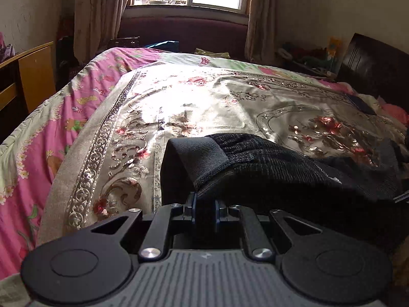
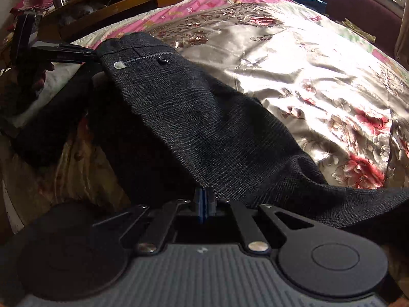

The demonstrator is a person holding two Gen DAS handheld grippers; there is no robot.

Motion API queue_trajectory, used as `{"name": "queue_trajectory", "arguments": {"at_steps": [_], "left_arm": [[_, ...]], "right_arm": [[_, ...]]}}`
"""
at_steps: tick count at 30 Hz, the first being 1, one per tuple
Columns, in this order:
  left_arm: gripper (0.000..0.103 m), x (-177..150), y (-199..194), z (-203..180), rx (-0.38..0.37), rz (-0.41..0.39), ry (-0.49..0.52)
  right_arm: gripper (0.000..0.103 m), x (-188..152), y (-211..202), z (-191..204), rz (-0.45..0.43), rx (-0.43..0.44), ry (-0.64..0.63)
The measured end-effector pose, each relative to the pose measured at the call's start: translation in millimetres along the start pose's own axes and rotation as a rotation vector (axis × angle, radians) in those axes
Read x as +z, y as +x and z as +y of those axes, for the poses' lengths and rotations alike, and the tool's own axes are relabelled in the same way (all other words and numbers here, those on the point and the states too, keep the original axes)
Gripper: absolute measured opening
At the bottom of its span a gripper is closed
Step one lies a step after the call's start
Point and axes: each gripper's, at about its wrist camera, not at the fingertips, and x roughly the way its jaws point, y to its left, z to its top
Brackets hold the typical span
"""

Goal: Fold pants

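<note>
The left gripper [image 1: 205, 206] tilts down toward the bed [image 1: 179, 97], its fingers pinching the dark pants [image 1: 268, 168] by an edge near the waistband. The right gripper [image 2: 204, 203] angles down more steeply, its fingers pressed together on the pants' [image 2: 194, 117] fabric. No writing is legible. In the right wrist view the pants hang stretched between the two grippers, long axis running from 6 o'clock up to 10 o'clock, where the left gripper [image 2: 93, 52] grips the buttoned pocket end. Beyond lies the floral bedspread [image 2: 306, 64].
</note>
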Motion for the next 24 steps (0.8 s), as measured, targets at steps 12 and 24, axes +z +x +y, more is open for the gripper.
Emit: {"name": "queue_trajectory", "arguments": {"at_steps": [12,24], "left_arm": [[0.026,-20,-16,3,0.136,0.002,0.043],[0.047,-15,-40,-24,0.014,-0.098,0.011]], "right_arm": [[0.006,-13,16,24,0.025,-0.071,-0.078],[0.008,-13,22,57,0.010,-0.038,-0.163]]}}
